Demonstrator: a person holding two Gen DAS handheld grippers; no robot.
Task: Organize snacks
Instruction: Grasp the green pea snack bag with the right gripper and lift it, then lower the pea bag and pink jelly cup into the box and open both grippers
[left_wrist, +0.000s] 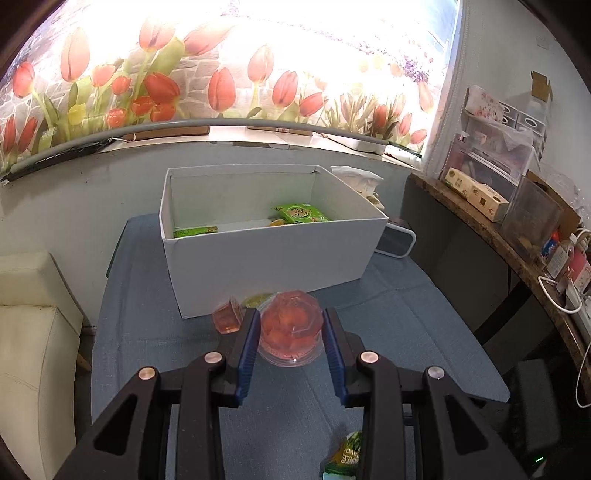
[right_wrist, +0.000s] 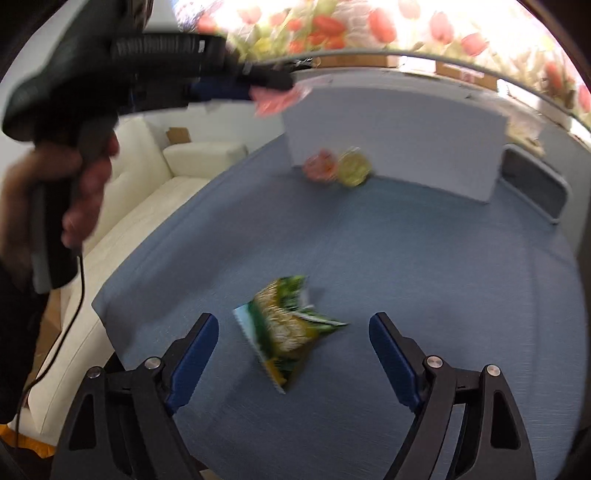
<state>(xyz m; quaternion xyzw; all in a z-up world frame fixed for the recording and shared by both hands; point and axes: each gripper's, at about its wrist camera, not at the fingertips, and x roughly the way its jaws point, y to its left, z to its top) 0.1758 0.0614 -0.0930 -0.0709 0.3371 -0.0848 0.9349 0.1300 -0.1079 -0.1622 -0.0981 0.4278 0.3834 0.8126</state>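
Currently the left gripper is clamped on a red jelly cup, both blue pads pressed against its sides. In the right wrist view the same cup shows as a pink blur at the tip of that gripper, held up in the air above the table, level with the top edge of the white cardboard box. A hand grips the left gripper's handle, cable hanging below it.

Right gripper has its jaws spread wide, nothing pinched. A green snack packet lies flat on the blue tablecloth between the 2 fingers, apart from both pads. The right view is motion-blurred, so print on the packet is unreadable.

Box sits at the far side of the table, open top. Inside it: 1 green packet towards the right rear, another green packet along the left near wall, and a small yellow item between them, too small to identify.

Loose on the cloth, just in front of the box's near wall: a second red jelly cup and a yellow jelly cup, side by side and touching or nearly so. In the left view the yellow one is mostly hidden behind the held cup.

Cream sofa sits left of the table. Tulip-print backdrop behind the box.
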